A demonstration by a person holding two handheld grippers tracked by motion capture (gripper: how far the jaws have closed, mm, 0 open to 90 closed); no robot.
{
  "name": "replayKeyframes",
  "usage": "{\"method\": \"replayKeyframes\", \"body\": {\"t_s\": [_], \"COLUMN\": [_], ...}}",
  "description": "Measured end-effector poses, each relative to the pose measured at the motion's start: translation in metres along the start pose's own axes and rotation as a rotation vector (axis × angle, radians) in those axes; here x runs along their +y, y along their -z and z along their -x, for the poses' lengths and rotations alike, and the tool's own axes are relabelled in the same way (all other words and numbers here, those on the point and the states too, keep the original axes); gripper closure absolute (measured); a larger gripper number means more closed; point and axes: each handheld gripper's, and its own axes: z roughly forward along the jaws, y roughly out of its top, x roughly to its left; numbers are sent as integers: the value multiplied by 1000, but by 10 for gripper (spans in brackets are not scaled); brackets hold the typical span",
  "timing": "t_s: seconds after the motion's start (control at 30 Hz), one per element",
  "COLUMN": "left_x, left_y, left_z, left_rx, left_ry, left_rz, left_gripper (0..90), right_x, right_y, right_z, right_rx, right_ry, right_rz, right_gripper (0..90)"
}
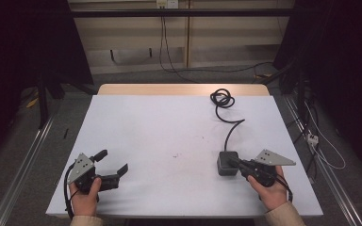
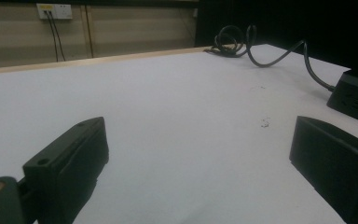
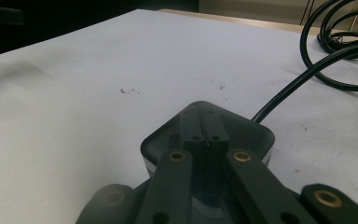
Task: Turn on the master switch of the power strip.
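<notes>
Your right tongs (image 1: 234, 163) are closed, tips together, sitting over the top face of the black power block (image 1: 226, 162). In the right gripper view the tips (image 3: 205, 135) lie on top of the block (image 3: 254, 135), not around its sides, so I'd call that resting or pressing, not a grip. I can't tell if they actually bear down on it.

Your left tongs (image 1: 113, 165) are open wide, nothing between them, low over the table (image 1: 169, 132) at the near left corner. From the left gripper view the block (image 2: 354, 95) lies ahead and off to the right, well apart across bare table.

So the right hand (image 1: 271, 188) is the one on the block; the left hand (image 1: 86, 195) is far off.

Key relation: the block sits at the near right, directly under the right tips. Its cable (image 1: 231, 129) leaves the far side and runs away from you to a loose coil (image 1: 222, 99) near the far edge. The block's axis with the cable points roughly away from you, in line with the right tongs.

My read: to lift it you'd need to open up and straddle the sides; the cable will drag from the far end.
</notes>
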Motion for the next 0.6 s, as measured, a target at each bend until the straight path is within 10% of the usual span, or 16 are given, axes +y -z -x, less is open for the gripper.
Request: {"method": "replayKeyframes", "body": {"t_s": [0.6], "left_x": [0], "left_y": [0], "left_z": [1], "left_rx": [0], "left_ry": [2], "left_rz": [3], "left_gripper": [43], "right_x": [0], "right_y": [0], "right_z": [-1], "right_rx": [-3], "right_ry": [13], "right_rz": [-1], "right_gripper": [900]}}
